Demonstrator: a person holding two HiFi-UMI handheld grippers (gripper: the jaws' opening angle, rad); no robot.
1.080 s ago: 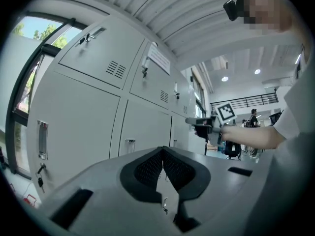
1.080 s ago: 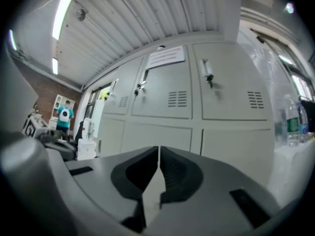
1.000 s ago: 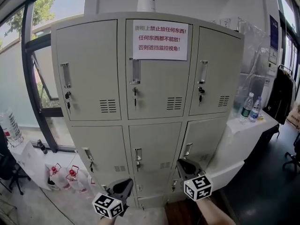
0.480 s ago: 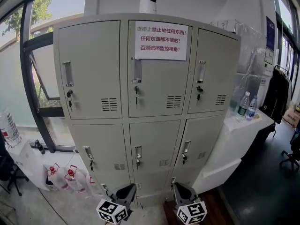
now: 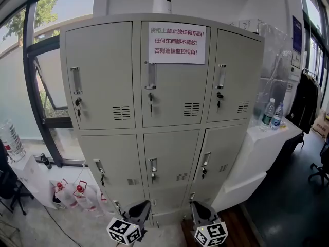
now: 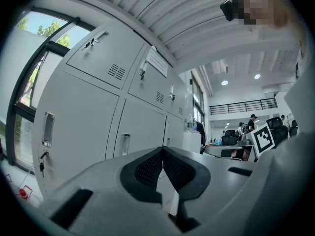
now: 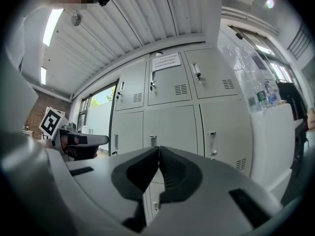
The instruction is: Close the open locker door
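The grey locker cabinet [image 5: 123, 153] fills the head view, three doors wide. Its middle-row right door [image 5: 226, 151] looks flush with its neighbours, handle [image 5: 206, 159] at its left edge. Both grippers sit low in front of the cabinet's bottom row and touch nothing. My left gripper [image 5: 142, 208] is shut and empty. My right gripper [image 5: 196, 208] is shut and empty too. In the left gripper view the jaws [image 6: 162, 149] meet in front of the lockers [image 6: 98, 112]. In the right gripper view the jaws [image 7: 158, 148] meet in front of the lockers [image 7: 172, 114].
A paper notice [image 5: 177, 42] hangs on the top middle door, and a white camera [image 5: 162, 1] stands on the cabinet. Water bottles [image 5: 268, 115] stand on a white counter [image 5: 257, 148] at the right. Red-capped bottles [image 5: 77, 192] sit on the floor at the left, below the window.
My right gripper has dropped from beside the middle-row right door's handle to low in the view, away from the door. That door now looks more in line with its neighbours. The left gripper barely shifted.
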